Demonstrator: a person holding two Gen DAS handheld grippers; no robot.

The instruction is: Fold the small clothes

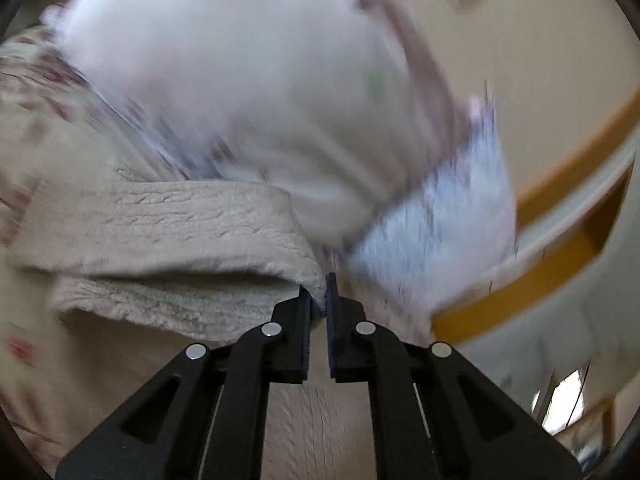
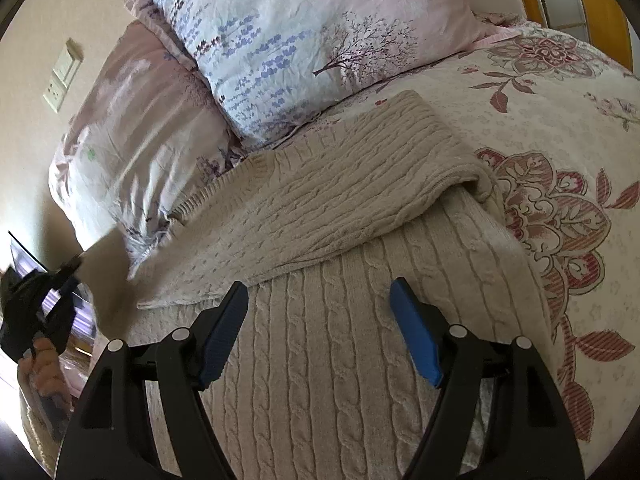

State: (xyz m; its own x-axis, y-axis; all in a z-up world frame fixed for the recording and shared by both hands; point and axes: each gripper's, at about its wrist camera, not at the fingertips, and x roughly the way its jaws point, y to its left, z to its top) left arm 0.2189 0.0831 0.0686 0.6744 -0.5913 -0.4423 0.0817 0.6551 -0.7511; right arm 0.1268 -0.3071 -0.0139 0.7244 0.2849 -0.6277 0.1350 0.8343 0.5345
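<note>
Right gripper (image 2: 320, 304) fingers spread wide, nothing between them; left gripper (image 1: 319, 300) fingers clenched on a fold of the beige cable-knit sweater (image 2: 320, 232). Beyond and to the right of our right fingers we see the floral bedspread (image 2: 560, 128), the sweater lying on it. The sweater's body runs under and between the right fingers, one part folded across just ahead of the fingertips. Ahead-left of them sit two pillows: a printed white-pink pillow (image 2: 304, 32) and a mauve pillow (image 2: 144, 128) beside it. In the left view everything beyond the pinched fold is motion-blurred. Far left of the right fingers we see the left gripper from outside, hand (image 2: 40, 364) on its handle.
</note>
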